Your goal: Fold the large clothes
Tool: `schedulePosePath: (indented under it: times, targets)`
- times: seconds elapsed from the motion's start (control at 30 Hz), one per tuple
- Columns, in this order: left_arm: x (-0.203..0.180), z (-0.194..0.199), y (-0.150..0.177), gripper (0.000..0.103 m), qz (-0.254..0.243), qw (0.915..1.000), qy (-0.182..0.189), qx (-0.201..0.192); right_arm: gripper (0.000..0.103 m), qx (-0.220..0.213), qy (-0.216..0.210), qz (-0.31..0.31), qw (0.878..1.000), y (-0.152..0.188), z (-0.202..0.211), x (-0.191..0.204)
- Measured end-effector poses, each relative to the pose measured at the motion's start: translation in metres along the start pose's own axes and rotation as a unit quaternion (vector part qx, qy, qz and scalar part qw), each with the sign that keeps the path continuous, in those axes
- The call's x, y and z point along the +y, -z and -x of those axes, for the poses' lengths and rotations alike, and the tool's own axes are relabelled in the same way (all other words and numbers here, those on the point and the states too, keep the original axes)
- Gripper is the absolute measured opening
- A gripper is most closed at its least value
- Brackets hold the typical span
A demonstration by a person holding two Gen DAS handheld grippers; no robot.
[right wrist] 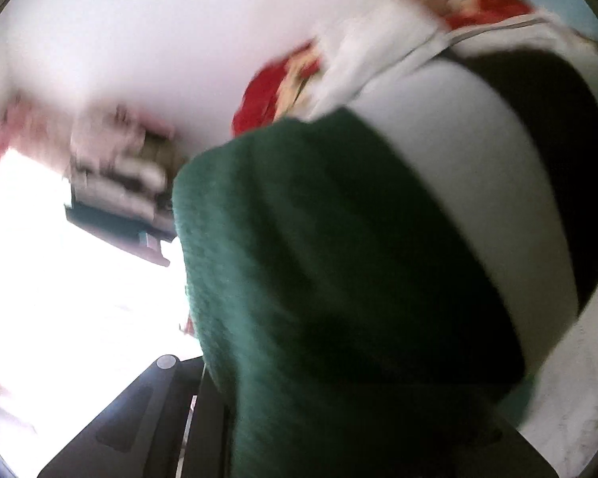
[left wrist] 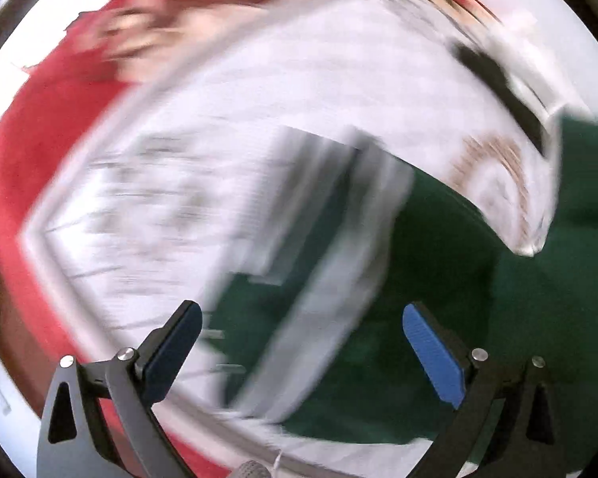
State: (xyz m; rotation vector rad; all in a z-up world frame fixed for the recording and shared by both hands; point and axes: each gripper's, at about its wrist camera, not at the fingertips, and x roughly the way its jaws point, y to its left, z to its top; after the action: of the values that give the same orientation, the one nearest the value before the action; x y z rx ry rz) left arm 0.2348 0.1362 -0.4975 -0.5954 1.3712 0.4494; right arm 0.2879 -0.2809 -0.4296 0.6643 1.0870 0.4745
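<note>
Draping green knit garment (right wrist: 319, 279) hiding right fingers, grip unclear, left gripper (left wrist: 303, 352) blue-padded fingers spread, empty.

Green knit garment (right wrist: 319, 279) over right claw (right wrist: 299, 430)

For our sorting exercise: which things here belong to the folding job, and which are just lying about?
Job:
green garment
left gripper, open
right gripper, fingertips hidden under the garment

Lying about:
red cloth
white patterned sheet
</note>
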Motion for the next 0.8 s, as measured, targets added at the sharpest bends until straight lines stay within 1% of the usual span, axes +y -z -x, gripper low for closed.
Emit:
schedulePosePath:
  times: [0.07,0.1,0.13,0.17,0.2,0.23,0.27,0.3,0.33,0.37,0.4,0.47,0.5,0.53,0.57,0.6,0.63,0.67,0.7,0.73,0.77,0.8]
  targets:
    - [0.051,0.015,0.006,0.103,0.028,0.9990,-0.031,-0.017,0.017,0.044,0.013,0.038,0.998,0.030,-0.054,0.026]
    - [0.066,0.018,0.006,0.103,0.040,0.9982,-0.040,-0.021,0.016,0.063,0.019,0.050,0.997,0.045,-0.074,0.034]
    - [0.087,0.022,0.007,0.103,0.055,0.9968,-0.051,-0.026,0.016,0.093,0.034,0.071,0.993,0.065,-0.105,0.042]
    - [0.100,0.024,0.009,0.103,0.065,0.9957,-0.059,-0.028,0.017,0.110,0.046,0.082,0.989,0.079,-0.124,0.046]
    - [0.115,0.029,0.013,0.103,0.075,0.9946,-0.065,-0.030,0.018,0.134,0.057,0.095,0.985,0.094,-0.143,0.048]
    - [0.130,0.034,0.018,0.103,0.087,0.9932,-0.070,-0.033,0.019,0.170,0.072,0.109,0.977,0.110,-0.166,0.049]
    - [0.137,0.037,0.017,0.103,0.095,0.9922,-0.073,-0.034,0.026,0.206,0.085,0.110,0.969,0.123,-0.185,0.046]
    - [0.145,0.041,0.019,0.103,0.104,0.9912,-0.074,-0.036,0.029,0.235,0.087,0.102,0.963,0.131,-0.197,0.043]
    - [0.144,0.038,0.017,0.103,0.109,0.9907,-0.072,-0.037,0.030,0.265,0.088,0.096,0.956,0.137,-0.207,0.041]
    - [0.144,0.040,0.018,0.103,0.113,0.9905,-0.069,-0.039,0.036,0.280,0.086,0.096,0.951,0.138,-0.210,0.042]
    - [0.144,0.046,0.018,0.103,0.114,0.9905,-0.063,-0.042,0.052,0.282,0.076,0.095,0.952,0.137,-0.207,0.044]
    - [0.132,0.053,0.012,0.103,0.110,0.9913,-0.053,-0.049,0.069,0.291,0.024,0.098,0.951,0.131,-0.192,0.054]
    - [0.124,0.057,0.010,0.103,0.107,0.9917,-0.047,-0.054,0.069,0.289,0.013,0.105,0.951,0.128,-0.184,0.058]
    - [0.113,0.062,0.007,0.103,0.099,0.9923,-0.040,-0.063,0.069,0.273,-0.007,0.116,0.955,0.121,-0.166,0.063]
    - [0.105,0.066,0.004,0.103,0.090,0.9927,-0.039,-0.071,0.069,0.255,-0.020,0.122,0.959,0.108,-0.157,0.063]
    - [0.094,0.072,0.002,0.103,0.076,0.9931,-0.037,-0.081,0.069,0.219,-0.023,0.133,0.966,0.101,-0.137,0.065]
    - [0.081,0.076,-0.001,0.103,0.059,0.9930,-0.037,-0.095,0.069,0.186,-0.020,0.133,0.973,0.068,-0.131,0.065]
    - [0.072,0.077,-0.003,0.103,0.050,0.9933,-0.037,-0.098,0.069,0.163,-0.017,0.130,0.978,0.061,-0.121,0.063]
    - [0.062,0.074,-0.005,0.103,0.041,0.9943,-0.029,-0.094,0.069,0.133,-0.005,0.124,0.983,0.052,-0.109,0.058]
    - [0.052,0.069,-0.007,0.103,0.036,0.9955,-0.015,-0.086,0.069,0.120,0.001,0.118,0.986,0.054,-0.100,0.052]
    - [0.044,0.065,-0.007,0.103,0.033,0.9962,-0.006,-0.081,0.069,0.100,0.011,0.106,0.989,0.045,-0.091,0.047]
    - [0.036,0.059,-0.006,0.103,0.028,0.9970,-0.001,-0.073,0.069,0.087,0.026,0.097,0.991,0.044,-0.081,0.039]
